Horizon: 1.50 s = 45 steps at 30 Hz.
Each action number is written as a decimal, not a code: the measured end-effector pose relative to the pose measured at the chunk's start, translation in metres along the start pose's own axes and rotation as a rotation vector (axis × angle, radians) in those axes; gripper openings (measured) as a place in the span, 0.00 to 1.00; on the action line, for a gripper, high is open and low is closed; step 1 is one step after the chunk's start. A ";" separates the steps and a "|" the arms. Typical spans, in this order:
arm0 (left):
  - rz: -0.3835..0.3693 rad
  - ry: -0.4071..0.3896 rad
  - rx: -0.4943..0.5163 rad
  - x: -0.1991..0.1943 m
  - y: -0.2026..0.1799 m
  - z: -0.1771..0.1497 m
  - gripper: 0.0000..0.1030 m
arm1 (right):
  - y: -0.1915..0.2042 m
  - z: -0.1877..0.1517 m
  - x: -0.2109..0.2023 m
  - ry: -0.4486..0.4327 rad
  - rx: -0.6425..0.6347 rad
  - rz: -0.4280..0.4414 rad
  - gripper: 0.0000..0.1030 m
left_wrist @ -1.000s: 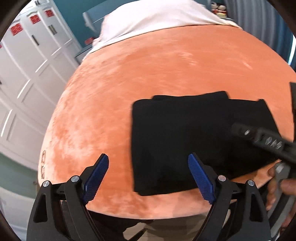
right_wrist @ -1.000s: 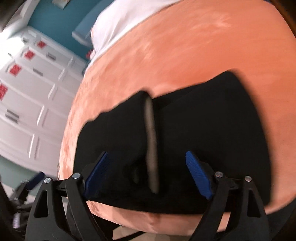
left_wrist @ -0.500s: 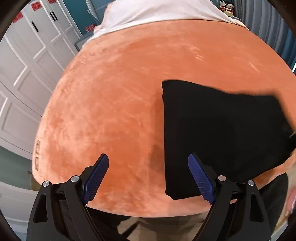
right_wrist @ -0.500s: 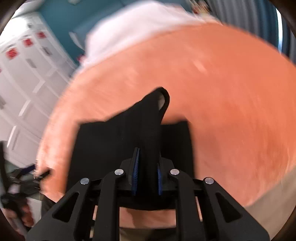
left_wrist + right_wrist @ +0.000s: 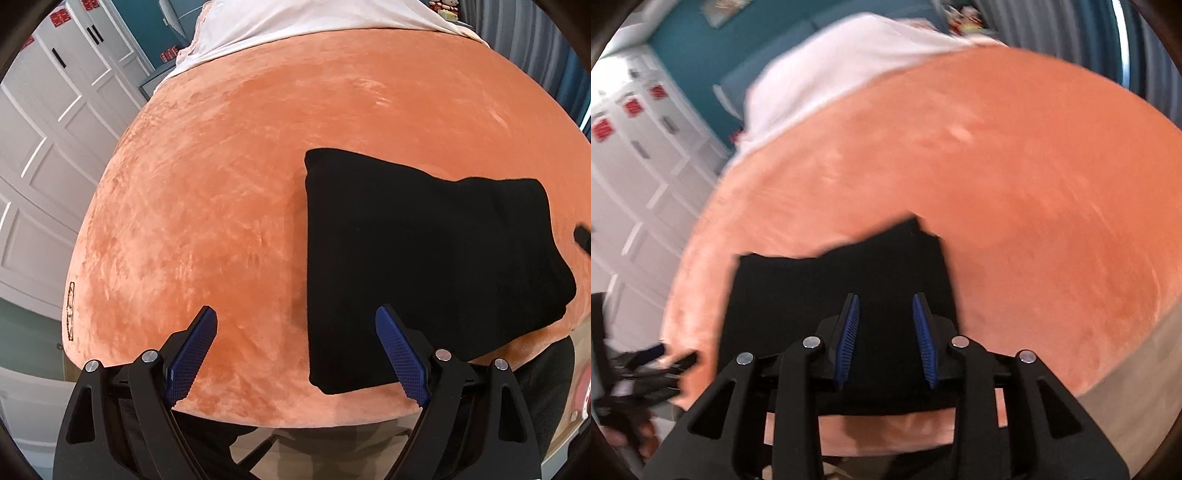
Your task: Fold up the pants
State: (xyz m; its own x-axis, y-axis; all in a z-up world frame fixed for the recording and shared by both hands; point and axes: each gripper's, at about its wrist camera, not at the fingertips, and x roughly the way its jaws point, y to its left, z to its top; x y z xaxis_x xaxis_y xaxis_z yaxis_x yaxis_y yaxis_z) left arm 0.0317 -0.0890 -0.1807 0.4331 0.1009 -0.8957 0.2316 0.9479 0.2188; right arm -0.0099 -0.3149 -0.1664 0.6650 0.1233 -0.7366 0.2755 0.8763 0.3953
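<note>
Lying folded on the orange blanket (image 5: 229,206) are the pants (image 5: 424,266); left gripper (image 5: 297,354) is gaping wide, right gripper (image 5: 886,336) hovering part-open, both empty; white cabinets (image 5: 48,122) beyond.

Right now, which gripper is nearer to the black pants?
Right. The right gripper hovers open directly over the folded black pants; the left gripper is open beside their left edge, mostly over the orange blanket.

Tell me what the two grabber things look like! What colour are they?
Both look the same. The left gripper and the right gripper have black frames with triangle-shaped holes and round silver bolts. Their fingers end in flat blue pads with a tiny bumpy grid pattern. No cables or writing show on them.
</note>
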 end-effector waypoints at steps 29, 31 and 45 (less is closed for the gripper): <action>0.059 0.073 -0.106 0.026 0.080 -0.022 0.83 | 0.208 0.007 0.202 0.337 -0.435 0.089 0.15; 0.065 0.085 -0.118 0.029 0.089 -0.024 0.83 | 0.197 0.009 0.241 0.357 -0.384 0.065 0.15; -0.199 0.116 -0.120 0.048 0.060 -0.016 0.84 | 0.005 -0.013 0.027 0.117 -0.026 -0.139 0.52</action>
State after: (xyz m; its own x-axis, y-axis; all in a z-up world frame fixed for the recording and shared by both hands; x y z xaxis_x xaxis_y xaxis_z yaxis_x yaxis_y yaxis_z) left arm 0.0523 -0.0225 -0.2168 0.2847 -0.0639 -0.9565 0.1941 0.9810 -0.0078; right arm 0.0005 -0.3007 -0.1919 0.5361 0.0522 -0.8425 0.3403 0.9001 0.2722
